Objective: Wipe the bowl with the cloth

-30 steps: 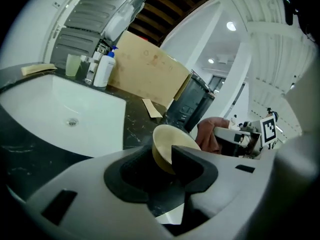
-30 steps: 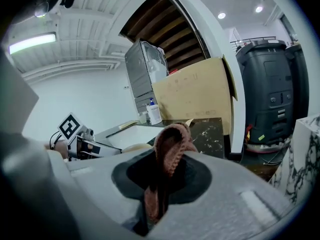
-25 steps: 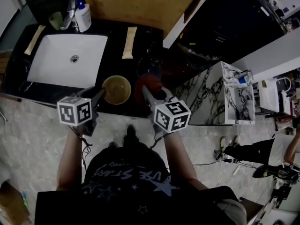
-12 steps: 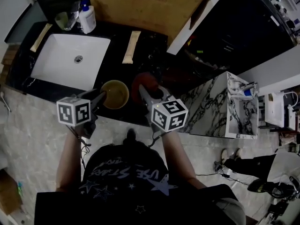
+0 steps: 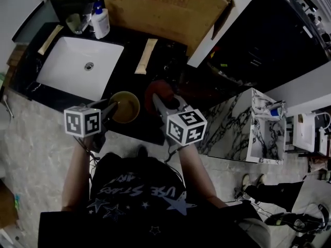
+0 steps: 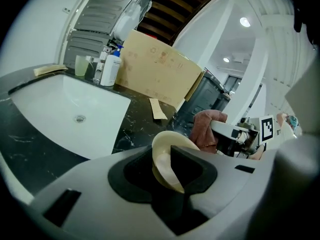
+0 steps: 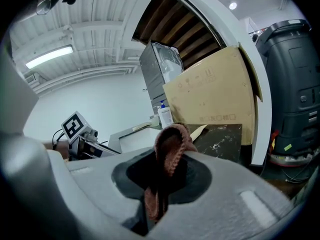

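Unmoved: left gripper (image 5: 113, 107) pinches bowl (image 6: 169, 143) rim, right gripper (image 5: 158, 100) cloth (image 7: 170, 143) (seemingly bunched)

Both forearms reach forward, side by side. The left gripper (image 5: 111, 108) pinches the bowl (image 5: 128, 107) rim; the right gripper (image 5: 159, 101) clamps the cloth (image 5: 161, 88).

The sink (image 5: 77, 66) is set in the worktop (image 5: 155, 68) at the left, with a bottle (image 5: 101, 20) behind it. The bowl (image 5: 125, 106) is by the sink's near right corner, the cloth (image 5: 161, 92) just right of the bowl, and a cardboard box (image 5: 160, 6) behind both.
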